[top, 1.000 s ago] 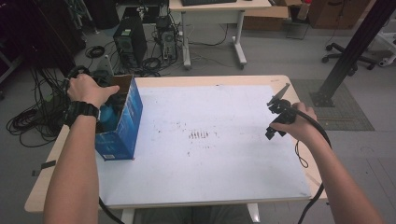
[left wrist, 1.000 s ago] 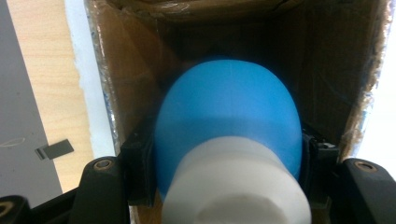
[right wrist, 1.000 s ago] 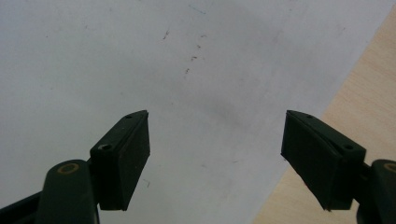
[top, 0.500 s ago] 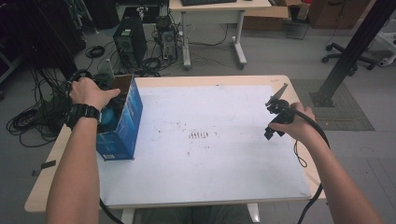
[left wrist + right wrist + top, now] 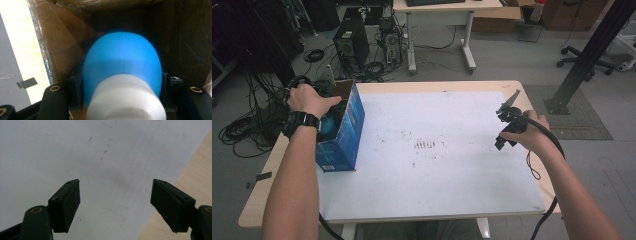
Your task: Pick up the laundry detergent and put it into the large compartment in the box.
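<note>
An open blue cardboard box [image 5: 343, 134] stands at the left side of the table. My left hand reaches into it from above. In the left gripper view, my left gripper [image 5: 121, 83] is shut on a rounded blue object with a white neck [image 5: 122, 62], deep between the box's brown inner walls [image 5: 62, 45]. A bit of that blue object [image 5: 330, 125] shows inside the box in the high view. My right gripper [image 5: 503, 141] hovers over the right part of the white sheet [image 5: 432, 165]. Its jaws are open with nothing between them [image 5: 116, 202].
The white sheet covers most of the wooden table [image 5: 267, 195] and has small dark marks [image 5: 427, 145] at its middle. The sheet's right edge and bare wood [image 5: 195, 177] lie just beside the right gripper. Cables, computer towers [image 5: 352, 42] and a desk stand on the floor beyond.
</note>
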The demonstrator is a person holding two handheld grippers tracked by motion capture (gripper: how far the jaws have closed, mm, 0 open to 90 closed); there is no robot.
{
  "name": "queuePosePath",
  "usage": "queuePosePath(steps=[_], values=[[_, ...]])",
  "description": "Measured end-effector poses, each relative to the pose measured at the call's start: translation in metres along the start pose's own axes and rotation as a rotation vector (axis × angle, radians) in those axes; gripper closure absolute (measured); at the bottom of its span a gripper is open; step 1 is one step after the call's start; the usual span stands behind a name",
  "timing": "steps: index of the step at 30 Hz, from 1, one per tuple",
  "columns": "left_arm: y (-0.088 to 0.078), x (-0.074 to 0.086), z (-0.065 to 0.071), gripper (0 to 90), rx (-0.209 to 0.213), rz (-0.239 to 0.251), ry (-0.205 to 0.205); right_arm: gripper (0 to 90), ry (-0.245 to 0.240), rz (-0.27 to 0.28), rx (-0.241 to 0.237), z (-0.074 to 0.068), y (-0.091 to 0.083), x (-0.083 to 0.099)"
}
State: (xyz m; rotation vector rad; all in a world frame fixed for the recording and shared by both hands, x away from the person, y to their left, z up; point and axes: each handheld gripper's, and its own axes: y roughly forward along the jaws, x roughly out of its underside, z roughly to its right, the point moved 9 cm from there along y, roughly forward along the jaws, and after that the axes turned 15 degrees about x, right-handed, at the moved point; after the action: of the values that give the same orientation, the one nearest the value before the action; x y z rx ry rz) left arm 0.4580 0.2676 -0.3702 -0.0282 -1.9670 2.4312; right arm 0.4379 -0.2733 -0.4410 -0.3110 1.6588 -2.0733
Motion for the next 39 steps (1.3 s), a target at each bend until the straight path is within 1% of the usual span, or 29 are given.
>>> queuePosePath(steps=[6,19,21,24,25,26,28,30,33,36,37,38,39], values=[[0.0,0.0,0.001,37.2,-0.004,0.002,0.005,24.0,-0.001,-0.003,0.001,0.001,0.0,0.002],[-0.002,0.002,0.002,36.9,-0.004,-0.002,0.017,23.9,-0.003,-0.002,0.001,0.0,-0.002,0.003],[-0.003,0.001,0.002,35.2,-0.004,0.011,0.012,23.9,-0.002,0.0,0.0,0.0,-0.001,0.003],[-0.005,0.002,0.002,31.4,-0.003,0.011,0.012,23.9,-0.004,0.0,0.0,0.001,-0.001,0.004],[-0.008,0.001,0.003,30.3,-0.006,0.023,0.008,23.9,-0.003,-0.001,0.0,0.001,-0.001,0.004],[-0.009,0.001,0.005,28.7,0.001,0.029,0.008,23.9,-0.002,0.0,0.0,0.002,-0.001,0.004],[-0.012,0.001,0.006,26.4,-0.001,0.036,0.007,23.9,0.001,0.0,-0.002,0.002,-0.002,0.005],[-0.015,0.002,0.008,24.8,-0.015,0.032,0.012,23.9,0.004,0.002,-0.002,0.002,-0.003,0.005],[-0.02,0.002,0.01,22.6,-0.021,0.043,0.012,23.9,0.006,0.005,-0.003,0.003,-0.003,0.005],[-0.025,0.002,0.013,21.6,-0.019,0.051,0.014,23.9,0.004,0.006,-0.001,0.004,-0.004,0.006],[-0.029,0.002,0.013,20.7,-0.033,0.06,0.011,23.9,0.005,0.007,-0.003,0.004,-0.004,0.006],[-0.029,0.002,0.013,20.6,-0.033,0.06,0.011,23.9,0.005,0.007,-0.003,0.004,-0.004,0.006],[-0.032,0.002,0.013,20.6,-0.038,0.067,0.009,23.9,0.005,0.009,-0.004,0.004,-0.004,0.007]])
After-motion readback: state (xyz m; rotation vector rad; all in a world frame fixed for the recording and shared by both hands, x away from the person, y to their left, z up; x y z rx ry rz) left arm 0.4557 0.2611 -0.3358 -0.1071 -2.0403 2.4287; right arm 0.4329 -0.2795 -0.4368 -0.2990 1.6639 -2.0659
